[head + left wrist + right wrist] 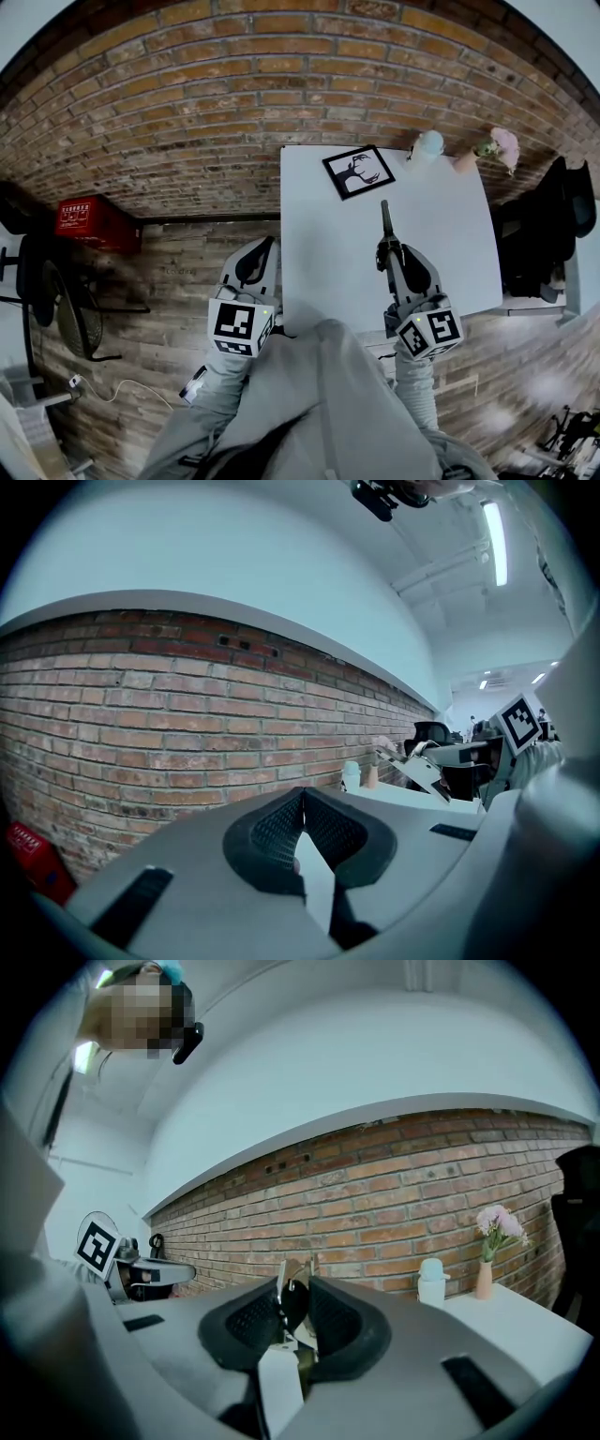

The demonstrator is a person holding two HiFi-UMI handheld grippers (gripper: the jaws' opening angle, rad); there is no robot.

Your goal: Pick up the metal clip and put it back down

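Observation:
The metal clip [292,1299], black with bare metal handles, sits upright between the pads of my right gripper [296,1309], which is shut on it. In the head view the right gripper [385,217] reaches over the middle of the white table [450,253], and the clip itself is too small to make out there. My left gripper [265,247] hangs off the table's left edge, over the wooden floor. In the left gripper view its pads [302,808] meet at the tips with nothing between them.
A framed black-and-white picture [358,172] lies at the table's far left. A white bottle [428,145] and a vase of pink flowers [497,145] stand at the far edge by the brick wall. A red crate [89,220] sits on the floor to the left, dark chairs [562,216] on the right.

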